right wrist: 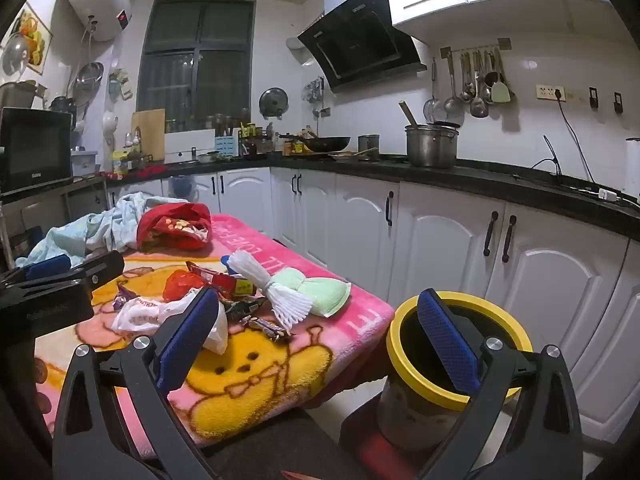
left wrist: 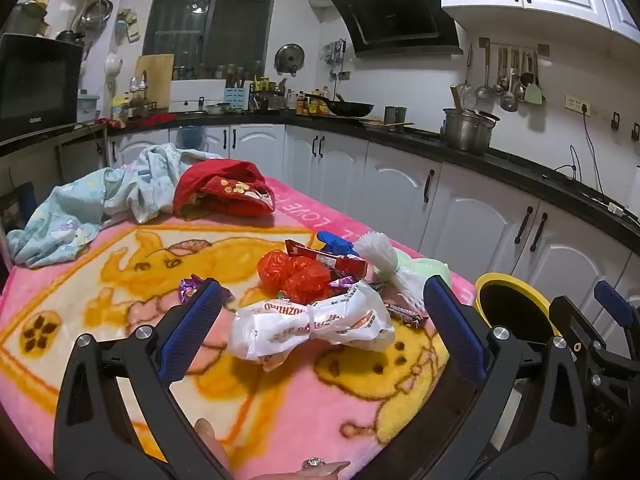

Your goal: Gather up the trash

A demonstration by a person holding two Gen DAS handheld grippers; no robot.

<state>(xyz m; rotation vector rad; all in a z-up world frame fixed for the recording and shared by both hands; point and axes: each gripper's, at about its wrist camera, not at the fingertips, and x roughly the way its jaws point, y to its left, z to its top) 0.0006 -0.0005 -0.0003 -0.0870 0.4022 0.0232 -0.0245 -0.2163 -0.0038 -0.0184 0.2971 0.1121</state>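
A heap of trash lies on the pink blanket [left wrist: 120,312]: a crumpled white printed bag [left wrist: 316,326], red plastic wads [left wrist: 296,276], a red wrapper [left wrist: 328,258], a purple candy wrapper [left wrist: 190,286], a brown candy bar wrapper [left wrist: 406,314] and white foam netting [left wrist: 386,268]. My left gripper [left wrist: 320,332] hangs open just above the white bag, its blue pads either side, touching nothing. My right gripper [right wrist: 316,338] stands open over the table's right corner, nothing held. Its right pad overlaps the yellow-rimmed bin [right wrist: 404,320] standing beside the table. The same bin [left wrist: 500,280] shows in the left wrist view.
A red cloth [left wrist: 228,192] and a light blue garment [left wrist: 100,200] lie at the table's far end. A green sponge [right wrist: 320,292] rests by the netting. White cabinets [right wrist: 440,248] under a dark counter run behind and to the right. A finger [left wrist: 208,440] shows at the bottom.
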